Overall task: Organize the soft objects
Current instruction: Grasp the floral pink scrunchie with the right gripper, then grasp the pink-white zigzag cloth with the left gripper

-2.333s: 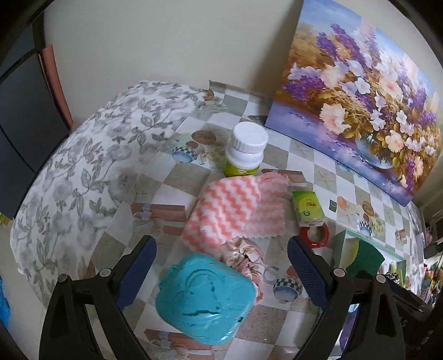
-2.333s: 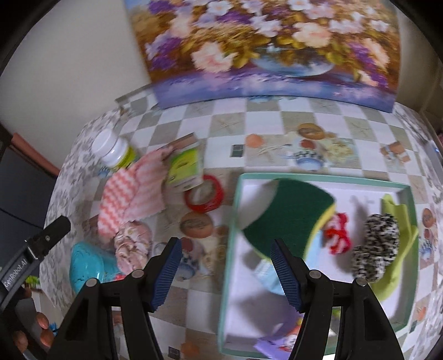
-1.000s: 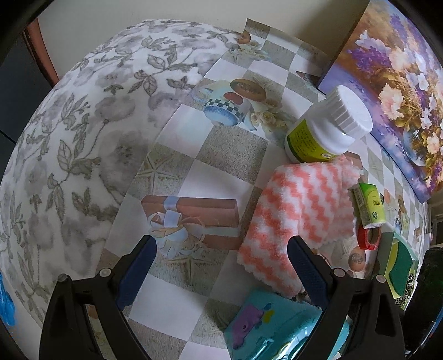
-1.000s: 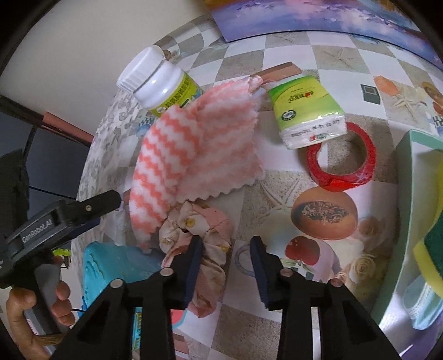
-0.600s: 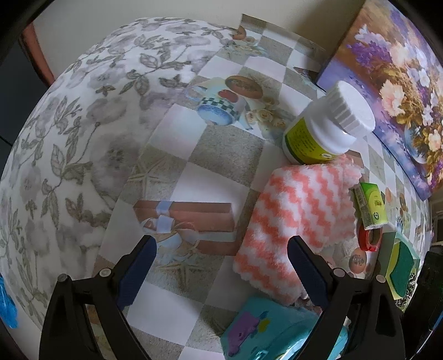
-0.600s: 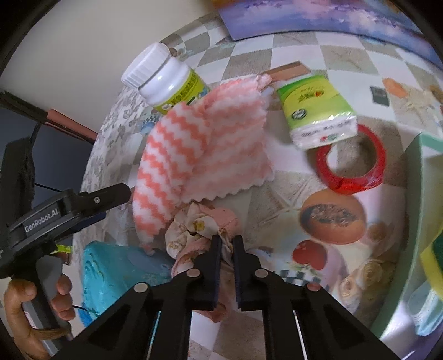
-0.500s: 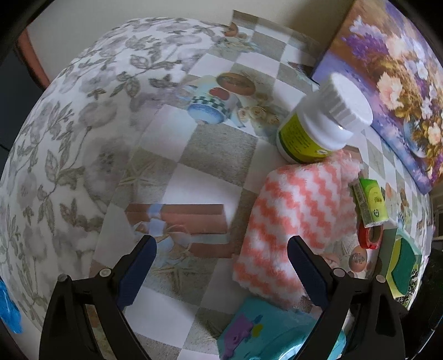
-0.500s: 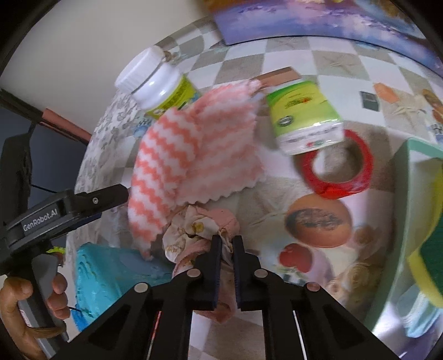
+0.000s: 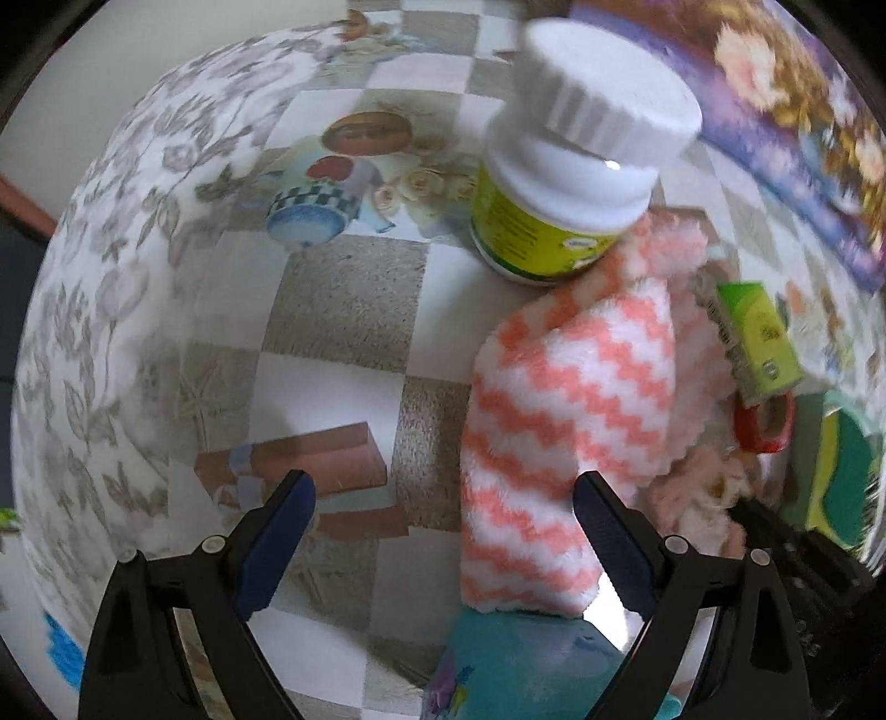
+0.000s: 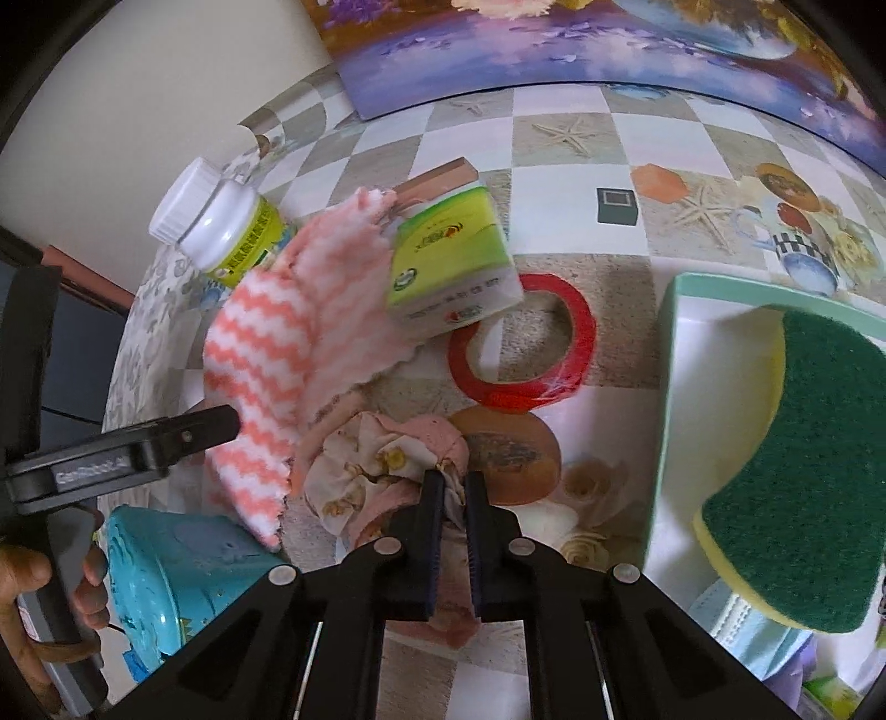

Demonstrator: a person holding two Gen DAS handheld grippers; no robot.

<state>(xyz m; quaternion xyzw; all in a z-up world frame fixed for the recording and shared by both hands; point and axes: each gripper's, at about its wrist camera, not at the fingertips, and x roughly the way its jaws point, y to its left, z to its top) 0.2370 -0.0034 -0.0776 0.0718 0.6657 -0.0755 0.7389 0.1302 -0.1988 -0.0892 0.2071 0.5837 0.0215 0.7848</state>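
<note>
My right gripper point(image 10: 454, 487) is shut on a pink floral scrunchie point(image 10: 376, 471) that lies on the checked tablecloth. A pink-and-white zigzag cloth point(image 10: 260, 354) lies bunched just left of it; it also shows in the left wrist view point(image 9: 559, 432). My left gripper point(image 9: 443, 531) is open, its right finger against the cloth's lower edge. The scrunchie point(image 9: 698, 493) shows to the right of the cloth there. A mint tray point(image 10: 673, 387) at the right holds a green-and-yellow sponge point(image 10: 803, 443).
A white pill bottle point(image 9: 565, 166) stands behind the cloth. A green tissue pack point(image 10: 448, 271) leans on a red tape ring point(image 10: 520, 343). A turquoise case point(image 10: 177, 576) lies near the front left. A flower painting point(image 10: 609, 44) leans at the back.
My right gripper has closed on the scrunchie and drawn back a little with it. My left gripper has moved in closer to the zigzag cloth and the bottle, staying open.
</note>
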